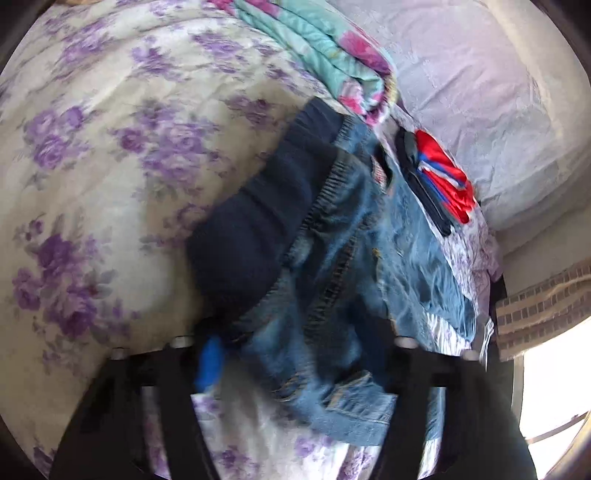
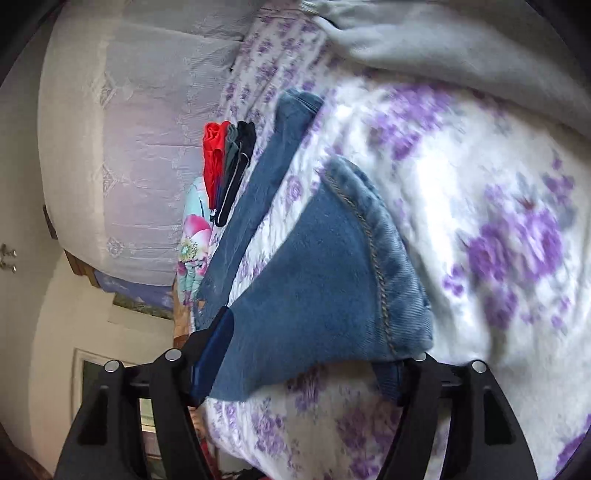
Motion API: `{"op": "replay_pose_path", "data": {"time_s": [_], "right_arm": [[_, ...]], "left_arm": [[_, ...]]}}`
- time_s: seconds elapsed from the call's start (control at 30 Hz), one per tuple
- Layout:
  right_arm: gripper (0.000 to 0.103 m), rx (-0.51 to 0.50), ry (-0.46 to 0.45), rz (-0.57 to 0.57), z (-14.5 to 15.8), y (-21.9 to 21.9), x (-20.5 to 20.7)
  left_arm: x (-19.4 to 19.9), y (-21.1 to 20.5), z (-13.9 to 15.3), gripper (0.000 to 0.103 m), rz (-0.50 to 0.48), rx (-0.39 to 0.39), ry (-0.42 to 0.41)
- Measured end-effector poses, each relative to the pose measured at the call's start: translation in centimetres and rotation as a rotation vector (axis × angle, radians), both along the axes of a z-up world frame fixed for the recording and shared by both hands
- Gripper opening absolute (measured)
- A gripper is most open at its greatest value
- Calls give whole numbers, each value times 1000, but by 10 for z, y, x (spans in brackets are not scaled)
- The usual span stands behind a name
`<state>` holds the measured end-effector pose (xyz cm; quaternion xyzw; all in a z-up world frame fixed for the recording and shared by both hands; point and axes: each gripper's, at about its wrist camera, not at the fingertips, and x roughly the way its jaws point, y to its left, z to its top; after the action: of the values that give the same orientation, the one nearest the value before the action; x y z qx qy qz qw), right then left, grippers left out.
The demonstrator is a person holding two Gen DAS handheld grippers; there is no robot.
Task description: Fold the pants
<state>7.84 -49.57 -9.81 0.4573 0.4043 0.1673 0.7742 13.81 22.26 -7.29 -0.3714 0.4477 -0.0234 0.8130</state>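
Your left gripper (image 1: 295, 354) and right gripper (image 2: 306, 354) stand apart around the jeans (image 1: 354, 258), so square the hem (image 2: 388, 266) first

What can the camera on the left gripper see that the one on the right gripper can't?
Only the left view shows the jeans' waist end: the gathered waistband and its dark lining, lying between the left gripper's fingers.

Only the right view shows a leg end with its stitched hem, lying between the right gripper's fingers, and a grey blanket.

Both show the jeans, the purple-flowered bedspread, the pile of red and dark clothes, the lilac pillow and a turquoise flowered cloth.
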Motion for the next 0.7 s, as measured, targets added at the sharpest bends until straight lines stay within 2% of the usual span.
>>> {"op": "replay_pose_path", "data": {"time_s": [0.03, 0.07, 0.17, 0.27, 0.3, 0.33, 0.4, 0.43, 0.5, 0.53, 0.57, 0.6, 0.67, 0.7], "right_arm": [[32, -59, -10, 3, 4, 2, 2], [14, -130, -19, 7, 9, 5, 6], [12, -241, -93, 6, 33, 6, 14], [12, -324, -149, 37, 53, 1, 13], [12, -349, -140, 47, 54, -1, 10], [13, -370, -110, 60, 46, -4, 11], [24, -415, -28, 96, 23, -13, 20], [23, -409, 1, 102, 9, -17, 18], [29, -389, -38, 88, 13, -23, 8], [39, -412, -46, 64, 24, -28, 1], [53, -450, -78, 18, 37, -34, -9], [57, -500, -98, -31, 49, -40, -17], [59, -629, -108, -139, 70, -50, -27], [59, -667, -126, -166, 77, -49, -30]], "left_arm": [[-3, 5, -2, 36, 2, -28, -7], [-6, 8, -4, 20, 9, -56, -12], [-20, 16, 1, 17, 39, -114, -33], [-39, 9, 18, 17, 43, -95, -86], [-46, 6, 21, 17, 42, -93, -96], [-53, 4, 19, 17, 39, -97, -96], [-56, 4, 5, 19, 29, -102, -69], [-55, 9, -8, 22, 28, -128, -48], [-57, 21, -23, 22, 35, -256, -66], [-58, 25, -21, 23, 29, -284, -71], [-62, 27, -13, 27, 31, -259, -78], [-65, 27, -6, 31, 32, -220, -86], [-78, 27, 20, 63, 94, -5, -96], [-84, 28, 33, 69, 140, 97, -100]]}}
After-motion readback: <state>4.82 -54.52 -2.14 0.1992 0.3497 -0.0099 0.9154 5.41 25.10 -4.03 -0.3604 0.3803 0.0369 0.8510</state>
